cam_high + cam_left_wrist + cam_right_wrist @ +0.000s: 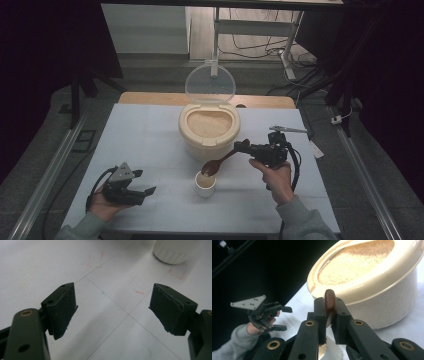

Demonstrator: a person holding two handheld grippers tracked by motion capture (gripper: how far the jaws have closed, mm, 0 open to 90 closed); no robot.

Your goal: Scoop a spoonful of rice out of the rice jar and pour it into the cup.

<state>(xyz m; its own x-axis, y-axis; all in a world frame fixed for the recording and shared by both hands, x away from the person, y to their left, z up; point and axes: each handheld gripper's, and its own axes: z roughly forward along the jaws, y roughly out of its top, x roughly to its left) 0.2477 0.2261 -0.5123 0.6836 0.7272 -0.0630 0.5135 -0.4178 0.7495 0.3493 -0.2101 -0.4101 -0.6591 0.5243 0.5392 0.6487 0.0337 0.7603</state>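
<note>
A cream container (209, 131) full of rice grains stands mid-table with its clear lid (210, 82) tipped up. In front of it is a small white cup (205, 185). My right gripper (243, 146) is shut on the handle of a brown wooden spoon (218, 163), whose bowl hangs tilted just over the cup's rim. In the right gripper view the spoon handle (329, 298) stands edge-on between the jaws, with the container (372, 290) behind. My left gripper (145, 181) rests open at the front left, holding nothing. Its view has the cup (172, 251) at the upper right.
The white tabletop (150, 135) carries faint red marks (176, 273) near the cup. A metal stand (287, 129) sits at the right behind my right hand. Dark curtains and rails flank the table, and a desk frame stands beyond its far edge.
</note>
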